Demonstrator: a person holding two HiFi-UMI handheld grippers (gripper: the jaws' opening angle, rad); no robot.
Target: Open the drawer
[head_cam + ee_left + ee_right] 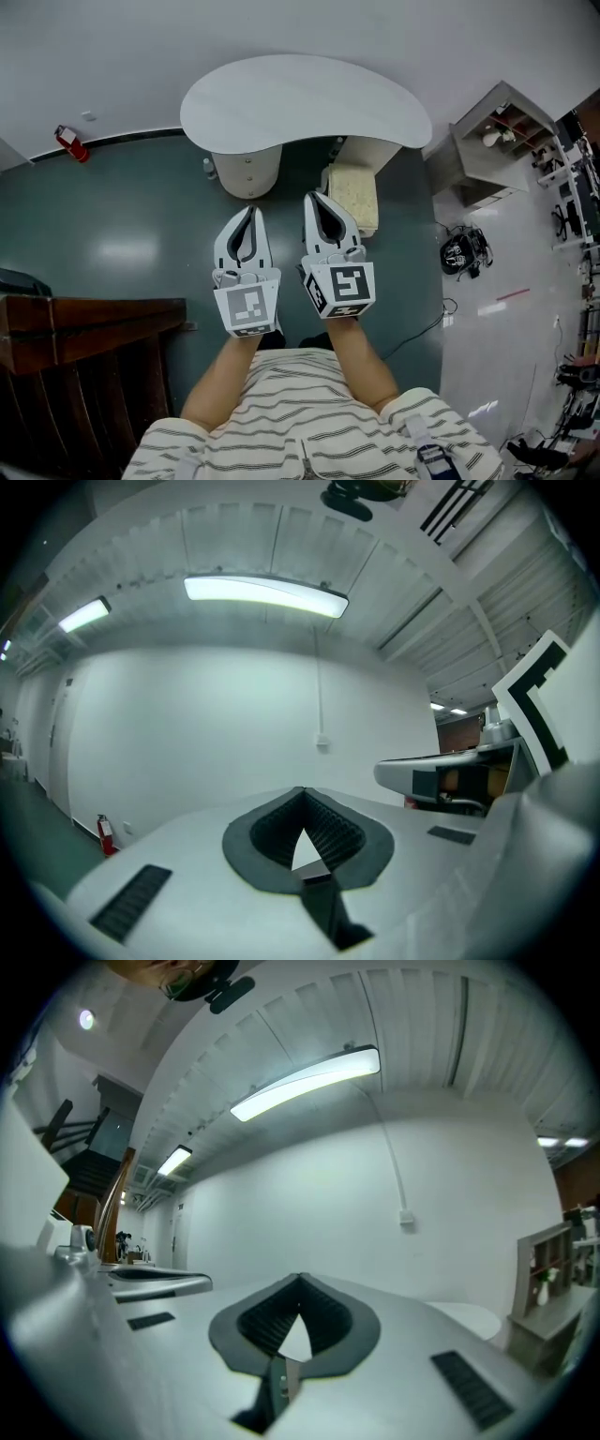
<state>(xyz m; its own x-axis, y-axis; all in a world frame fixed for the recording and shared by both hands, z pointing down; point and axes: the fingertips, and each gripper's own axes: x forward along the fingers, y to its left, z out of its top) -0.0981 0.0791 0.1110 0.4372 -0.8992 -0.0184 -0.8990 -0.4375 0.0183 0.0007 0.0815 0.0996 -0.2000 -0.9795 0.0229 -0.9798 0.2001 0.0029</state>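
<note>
A white kidney-shaped table (300, 98) stands ahead against the wall. Under it are a rounded white drawer unit (248, 171) with small knobs and a cream cabinet (354, 195). I hold both grippers level in front of me, side by side, short of the table. My left gripper (248, 210) points at the rounded unit, its jaws shut on nothing. My right gripper (315, 196) reaches beside the cream cabinet, jaws also shut and empty. The left gripper (302, 789) and the right gripper (300, 1277) each face the bare white wall in their own views, ribbed pads meeting at the tip.
A red fire extinguisher (70, 142) stands at the wall on the left. Dark wooden stairs (84, 323) are close at my left. A white shelf unit (502, 141) and a black object (464, 251) on the floor sit at the right.
</note>
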